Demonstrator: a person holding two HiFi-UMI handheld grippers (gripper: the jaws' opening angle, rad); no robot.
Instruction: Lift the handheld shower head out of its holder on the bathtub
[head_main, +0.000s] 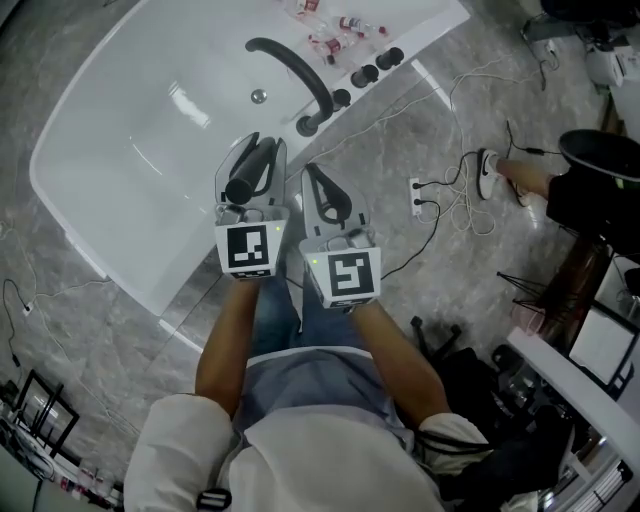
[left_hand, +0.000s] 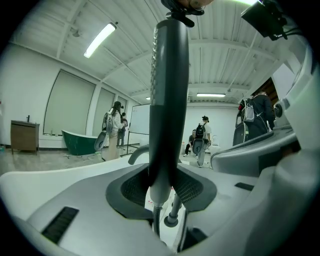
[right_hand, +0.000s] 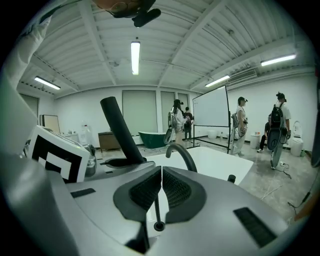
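Shower head: a dark, stick-shaped handpiece held between the jaws of the left gripper, just beyond that gripper's marker cube at its 12 o'clock in the head view.
Shower head, left gripper view: it stands upright between the two ribbed pads and its top runs out of the picture at 12 o'clock. A thin hose leaves its lower end at 6 o'clock.
Shower head, right gripper view: it shows at 10 o'clock as a dark bar leaning left, above the left gripper's jaws.
Left gripper: clamped on the shower head, with the pads pressing on its lower part.
Right gripper: clenched, its pads meeting, just beside the left gripper at its 3 o'clock and holding nothing.
Bathtub: white, filling the head view from 9 to 12 o'clock. The shower head is held apart from its rim.
Faucet: a dark curved spout on the tub deck, at 1 o'clock from the shower head.
Knobs: a dark row on the deck, at 3 o'clock from the faucet.
Floor: grey marbled tile with cables at 3 o'clock.
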